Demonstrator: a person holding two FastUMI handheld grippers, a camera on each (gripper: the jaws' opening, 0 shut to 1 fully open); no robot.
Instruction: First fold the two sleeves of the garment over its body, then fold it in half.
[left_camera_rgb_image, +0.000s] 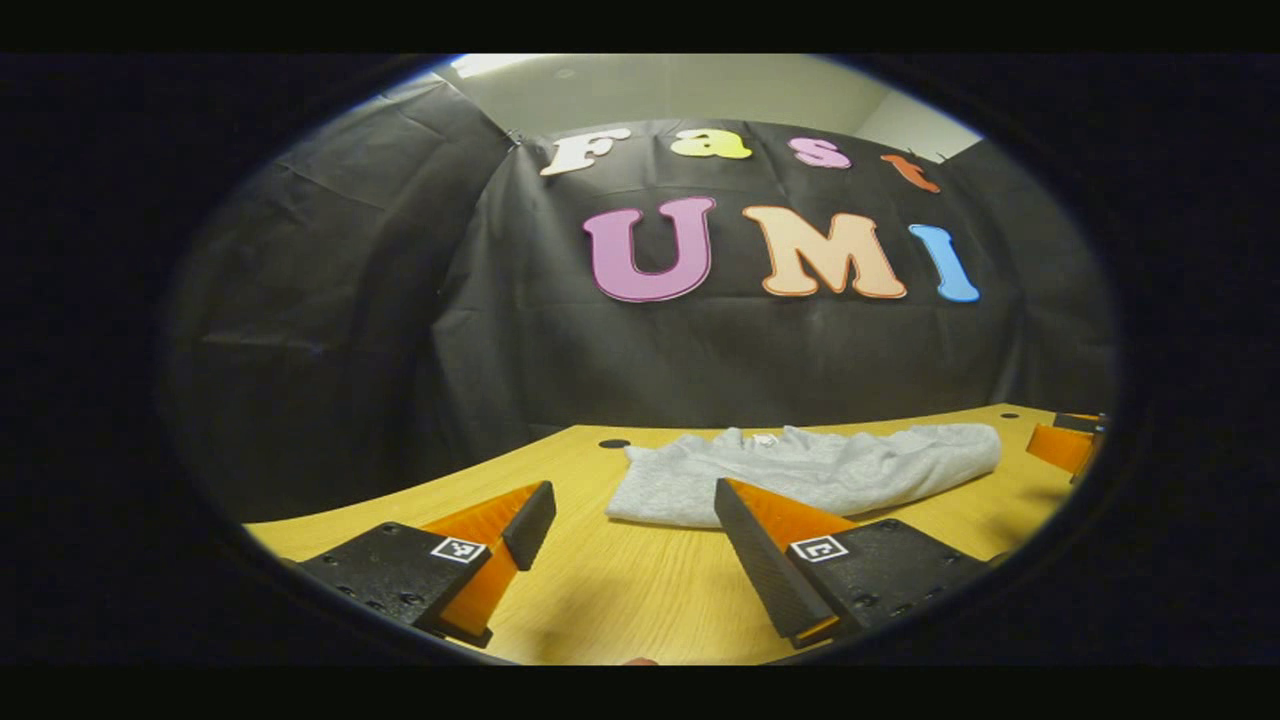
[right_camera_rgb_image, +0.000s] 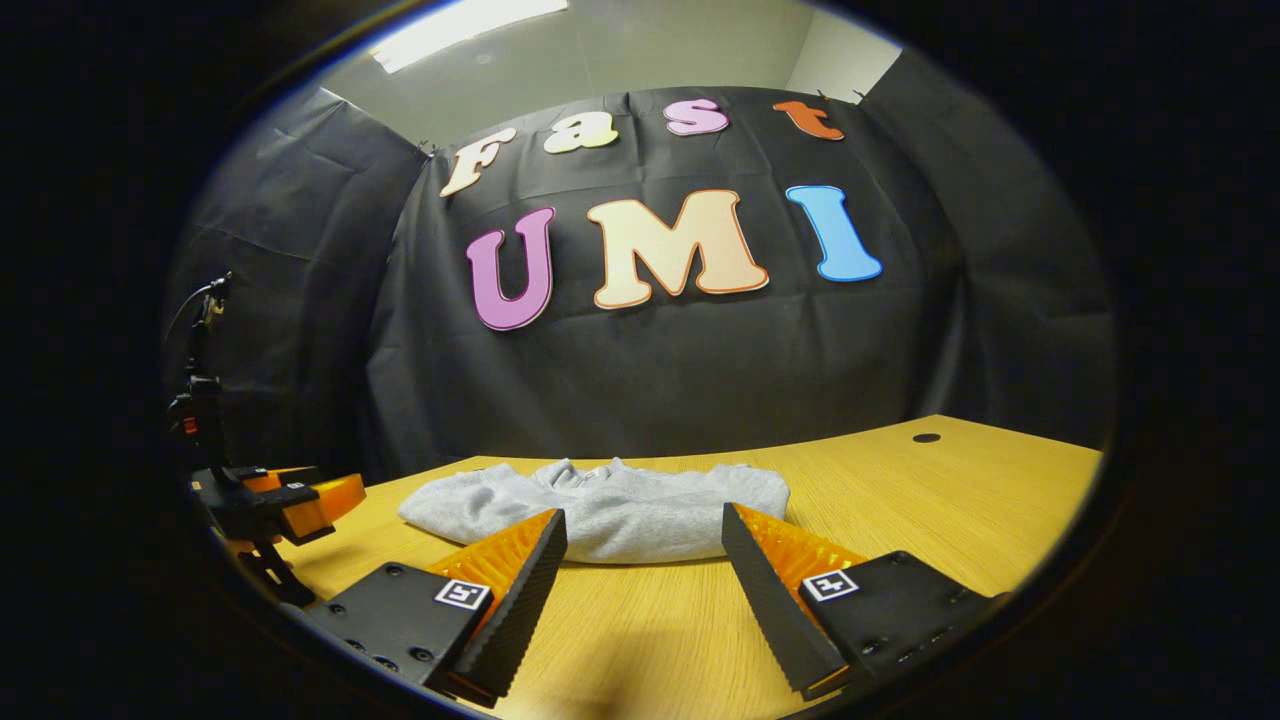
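Note:
A light grey sweatshirt (left_camera_rgb_image: 810, 470) lies in a compact bundle on the wooden table (left_camera_rgb_image: 620, 590), with its collar toward the far side. In the left gripper view my left gripper (left_camera_rgb_image: 630, 515) is open just short of the garment's near edge, nothing between its fingers. The same sweatshirt (right_camera_rgb_image: 600, 510) lies ahead in the right gripper view, where my right gripper (right_camera_rgb_image: 645, 535) stands open close to its near edge, holding nothing. The left gripper (right_camera_rgb_image: 290, 505) shows at the far left of that view. The right gripper's fingers (left_camera_rgb_image: 1065, 445) peek in at the right edge of the left gripper view.
Black cloth walls close the booth behind and at the sides. The table has a small dark hole (left_camera_rgb_image: 613, 443) left of the garment and another hole (right_camera_rgb_image: 926, 438) at the far right. Bare wood (right_camera_rgb_image: 950, 500) stretches to the right of the sweatshirt.

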